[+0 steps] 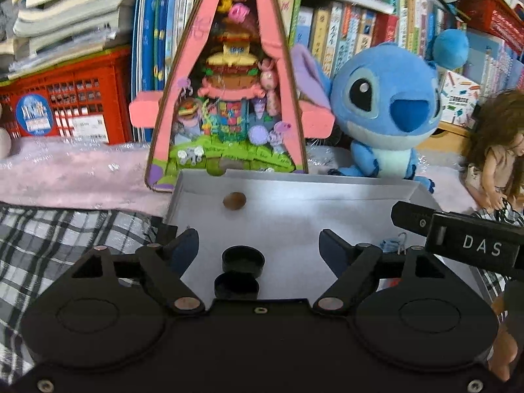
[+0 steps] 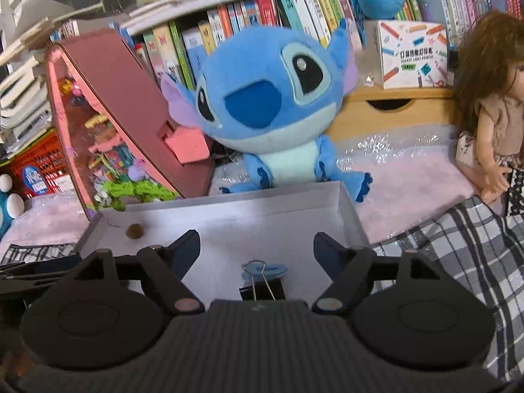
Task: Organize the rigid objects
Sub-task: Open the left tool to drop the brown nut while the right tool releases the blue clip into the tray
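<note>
A shallow white cardboard box (image 1: pixel 327 193) lies in front of both grippers. On its floor in the left wrist view lie two black round caps, one (image 1: pixel 243 258) just behind the other (image 1: pixel 236 286), and a small brown round piece (image 1: pixel 234 200) near the far wall. My left gripper (image 1: pixel 258 242) is open above the caps, its pads clear of them. In the right wrist view a black binder clip (image 2: pixel 261 281) with a blue tag rests on the box floor (image 2: pixel 262 216). My right gripper (image 2: pixel 257 242) is open over it without touching it.
Behind the box stand a pink triangular toy house (image 1: pixel 229 98) and a blue plush toy (image 1: pixel 386 104). A doll (image 2: pixel 491 104) sits at the right. Bookshelves, a red crate (image 1: pixel 65 104) and a plaid cloth (image 1: pixel 65 229) surround the box. A black bar lettered DAS (image 1: pixel 475 245) crosses the left view's right side.
</note>
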Demonstrator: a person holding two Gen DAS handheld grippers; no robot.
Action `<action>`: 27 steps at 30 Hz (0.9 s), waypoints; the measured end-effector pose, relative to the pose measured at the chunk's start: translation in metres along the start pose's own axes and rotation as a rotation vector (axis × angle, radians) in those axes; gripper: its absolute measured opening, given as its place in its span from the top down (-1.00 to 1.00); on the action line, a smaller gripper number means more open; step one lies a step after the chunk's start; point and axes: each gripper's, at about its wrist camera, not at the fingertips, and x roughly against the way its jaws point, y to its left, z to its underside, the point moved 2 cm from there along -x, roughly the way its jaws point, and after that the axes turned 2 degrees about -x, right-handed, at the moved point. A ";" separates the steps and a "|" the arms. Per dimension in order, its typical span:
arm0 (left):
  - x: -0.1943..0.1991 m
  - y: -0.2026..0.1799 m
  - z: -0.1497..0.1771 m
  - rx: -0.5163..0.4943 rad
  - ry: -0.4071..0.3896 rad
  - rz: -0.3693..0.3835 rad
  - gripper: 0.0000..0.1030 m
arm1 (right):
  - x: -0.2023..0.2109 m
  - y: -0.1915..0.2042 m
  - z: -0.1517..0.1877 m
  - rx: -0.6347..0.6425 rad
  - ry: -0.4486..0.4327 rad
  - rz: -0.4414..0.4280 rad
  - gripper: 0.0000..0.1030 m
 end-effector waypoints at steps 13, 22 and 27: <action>0.063 0.009 0.019 0.001 -0.058 -0.005 -0.71 | 0.056 -0.001 0.005 0.046 -0.053 -0.013 -0.78; 0.101 0.010 0.045 -0.027 -0.084 -0.011 -0.71 | 0.098 -0.001 0.019 0.074 -0.092 -0.045 -0.81; 0.119 0.009 0.057 -0.033 -0.097 0.002 -0.71 | 0.115 0.000 0.026 0.087 -0.110 -0.049 -0.84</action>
